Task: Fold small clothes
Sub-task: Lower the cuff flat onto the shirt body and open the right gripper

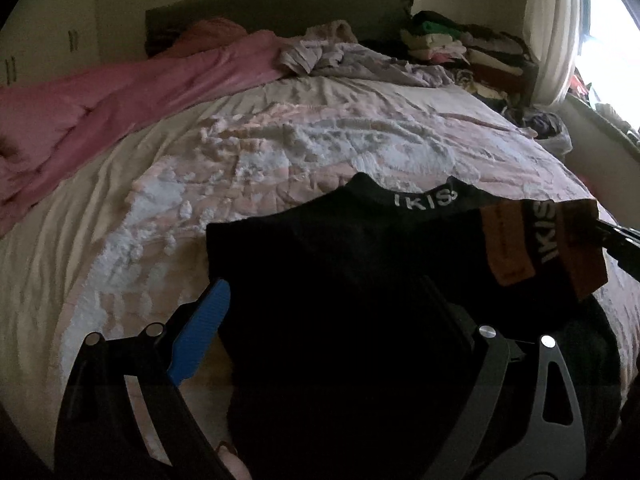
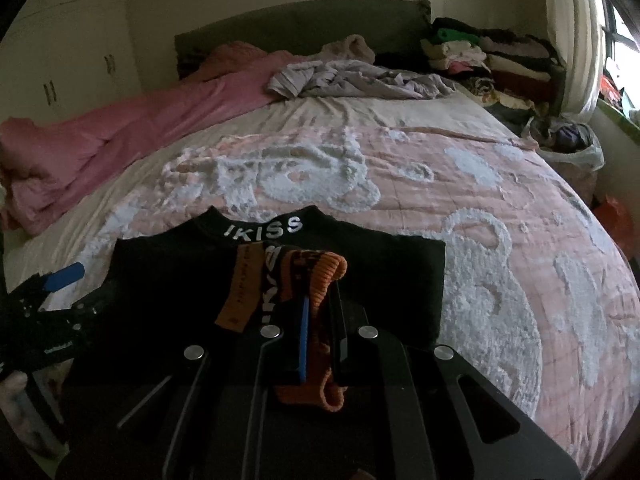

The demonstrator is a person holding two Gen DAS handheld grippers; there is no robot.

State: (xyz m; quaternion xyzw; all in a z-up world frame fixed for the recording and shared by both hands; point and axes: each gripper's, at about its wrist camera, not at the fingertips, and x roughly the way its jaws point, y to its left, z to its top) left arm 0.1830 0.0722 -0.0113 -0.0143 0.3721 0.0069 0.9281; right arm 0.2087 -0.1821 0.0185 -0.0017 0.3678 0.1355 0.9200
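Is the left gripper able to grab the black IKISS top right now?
Probably yes. The left gripper stands open around the black IKISS top's near edge, nothing between. The right gripper only pinches the orange-lined cuff.

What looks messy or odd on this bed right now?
The black top lies fairly flat, but its orange-lined corner is turned over, pinched in the right gripper. Behind it, a grey garment lies crumpled near the headboard, and a pink blanket is bunched along the left edge of the bed.
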